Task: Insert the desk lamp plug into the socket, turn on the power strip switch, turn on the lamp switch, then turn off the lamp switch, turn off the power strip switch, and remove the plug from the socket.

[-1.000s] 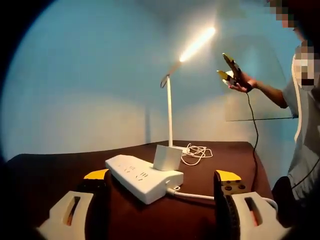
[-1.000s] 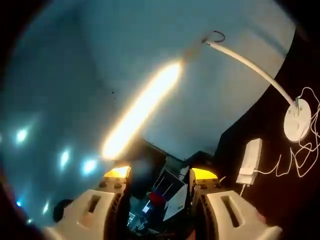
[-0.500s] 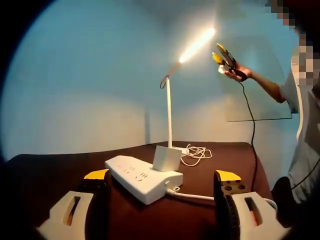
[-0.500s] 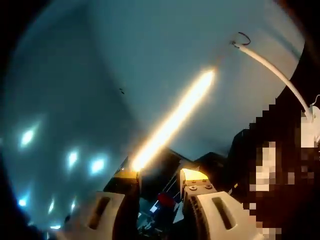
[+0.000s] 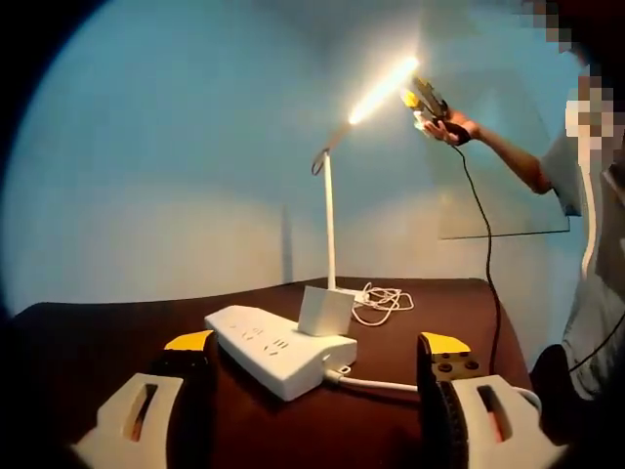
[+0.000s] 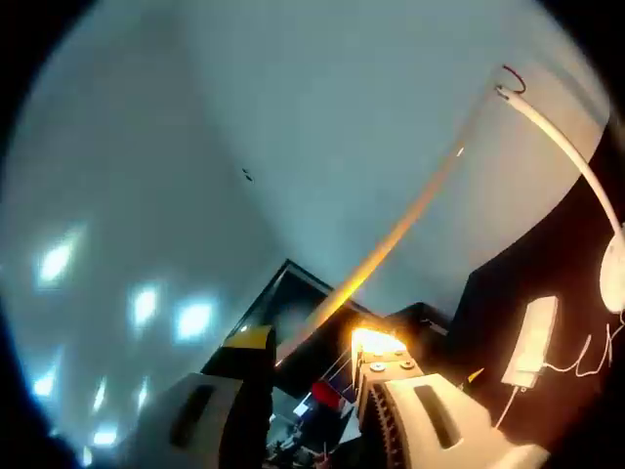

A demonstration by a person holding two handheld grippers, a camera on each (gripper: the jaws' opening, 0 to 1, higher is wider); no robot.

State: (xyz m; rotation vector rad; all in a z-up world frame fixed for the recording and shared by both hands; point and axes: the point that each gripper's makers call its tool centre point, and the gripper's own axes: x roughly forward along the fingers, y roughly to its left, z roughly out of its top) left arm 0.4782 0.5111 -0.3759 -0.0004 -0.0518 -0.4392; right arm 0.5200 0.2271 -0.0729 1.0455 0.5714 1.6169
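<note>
Two grippers in play. Left gripper (image 5: 317, 366) sits low over the dark tabletop (image 5: 98, 332), jaws spread wide, holding nothing, parked well short of the white power strip (image 5: 278, 350). Same pose as a second ago, so it's idle.

Right gripper (image 5: 422, 96) is what moved: over the last second it has climbed from near the lamp head to right at its far tip. In the right gripper view the right gripper (image 6: 312, 347) has its jaws on either side of the lamp head (image 6: 391, 239), a narrow gap between them; I can't tell from either view whether they actually touch it.

The change that matters is the bar's brightness in the right gripper view: it glowed along its whole length before, and now it reads dull tan, with glare only down by the jaw tip. In the left gripper view the desk lamp (image 5: 330, 210) head looks bright. The views conflict, so I can't say whether it's lit or off.

The plug adapter (image 5: 325, 310) is seated in the strip, and the slack cable (image 5: 383, 298) is coiled by the lamp base.

My read: we're at the lamp-switch step, probably switching off. If so, strip switch off and plug removal are what's left, both nearer the left gripper.
</note>
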